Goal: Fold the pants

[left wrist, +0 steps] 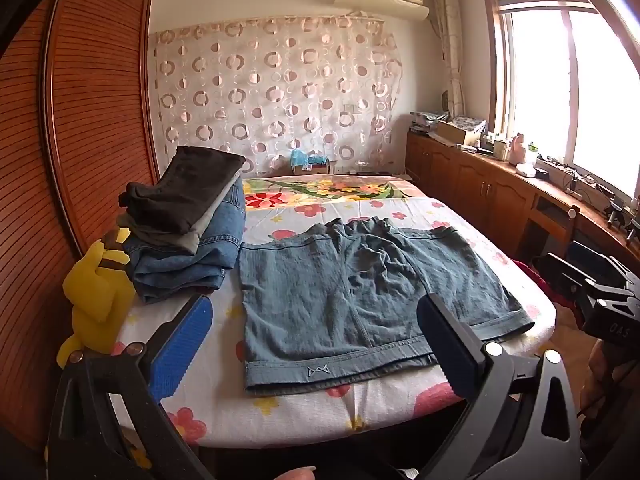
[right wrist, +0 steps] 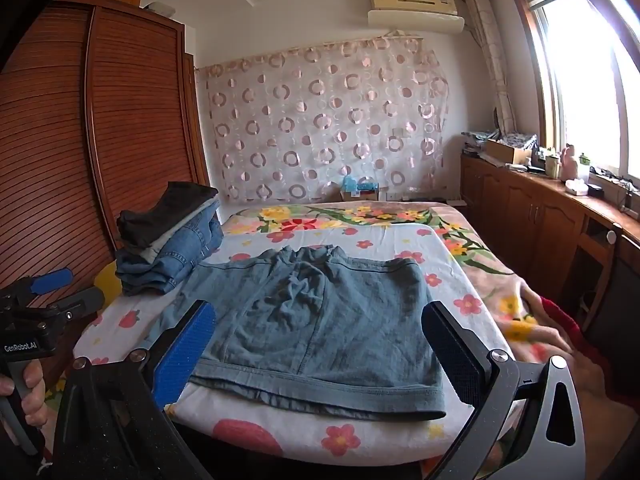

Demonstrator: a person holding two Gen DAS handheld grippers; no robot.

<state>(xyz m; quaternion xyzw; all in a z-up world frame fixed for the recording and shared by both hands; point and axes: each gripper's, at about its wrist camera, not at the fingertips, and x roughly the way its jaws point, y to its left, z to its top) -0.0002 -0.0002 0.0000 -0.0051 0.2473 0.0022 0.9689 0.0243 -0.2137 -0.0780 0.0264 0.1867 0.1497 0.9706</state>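
Blue-grey shorts (left wrist: 352, 296) (right wrist: 316, 316) lie spread flat on a white floral-covered board (left wrist: 304, 412) (right wrist: 380, 240), gathered waistband at the far side and leg hems toward me. My left gripper (left wrist: 316, 344) hangs open in front of the near hem, off to the shorts' left side, its blue pads wide apart with nothing between them. In the right wrist view it shows at the left edge (right wrist: 68, 290), held by a hand. My right gripper (right wrist: 318, 350) is also open and empty, just short of the near hem; its black body shows at the right (left wrist: 588, 280).
A pile of folded clothes (left wrist: 188, 224) (right wrist: 172, 236), dark pants on top of jeans, sits at the board's far left. A yellow plush toy (left wrist: 96, 292) lies beside it against the wooden wardrobe (left wrist: 80, 120). Low wooden cabinets (right wrist: 532, 220) line the right wall under the window.
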